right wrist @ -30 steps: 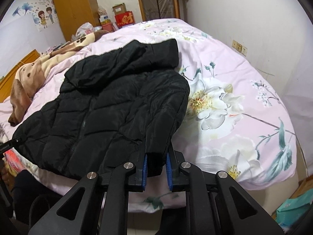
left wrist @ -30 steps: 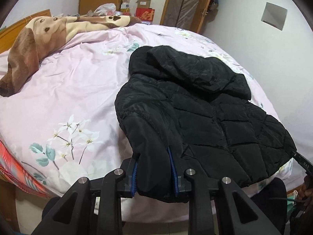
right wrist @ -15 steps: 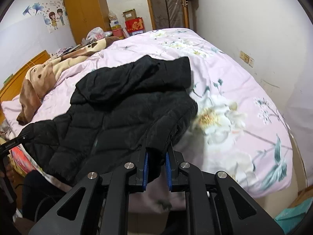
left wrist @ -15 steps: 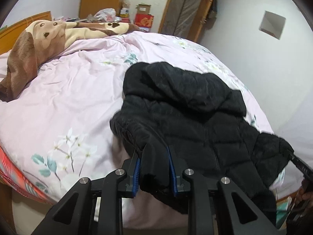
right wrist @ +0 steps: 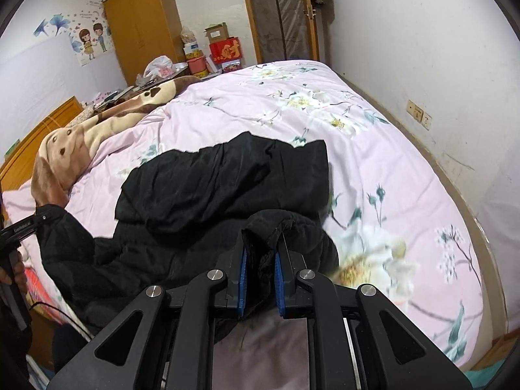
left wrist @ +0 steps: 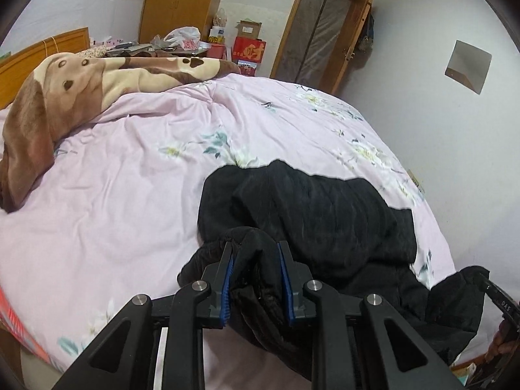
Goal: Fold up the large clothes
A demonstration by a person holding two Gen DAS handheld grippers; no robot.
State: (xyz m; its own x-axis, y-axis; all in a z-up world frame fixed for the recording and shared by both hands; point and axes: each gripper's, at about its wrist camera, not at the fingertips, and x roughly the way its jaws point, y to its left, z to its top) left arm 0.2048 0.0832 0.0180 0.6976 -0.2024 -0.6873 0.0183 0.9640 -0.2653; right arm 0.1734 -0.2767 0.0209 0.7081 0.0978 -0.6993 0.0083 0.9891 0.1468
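A black quilted hooded jacket (left wrist: 325,214) lies on the near part of a pink floral bed, hood end away from me; it also shows in the right wrist view (right wrist: 221,188). My left gripper (left wrist: 255,250) is shut on the jacket's near left bottom corner and holds it raised off the bed. My right gripper (right wrist: 261,240) is shut on the near right bottom corner, also raised. The lifted lower part bunches up toward the hood. The right gripper's tip shows at the left view's right edge (left wrist: 500,299).
The pink floral duvet (left wrist: 130,178) covers the bed. A brown dog-print blanket (left wrist: 65,94) lies at the far left by the wooden headboard (right wrist: 35,136). A white wall (right wrist: 438,65) runs along the right side. A wardrobe, boxes and a door stand beyond the bed.
Both grippers have lifted the jacket's bottom corners off the bed and carried them forward toward the hood. The flat jacket now bunches and its lower half is raised.
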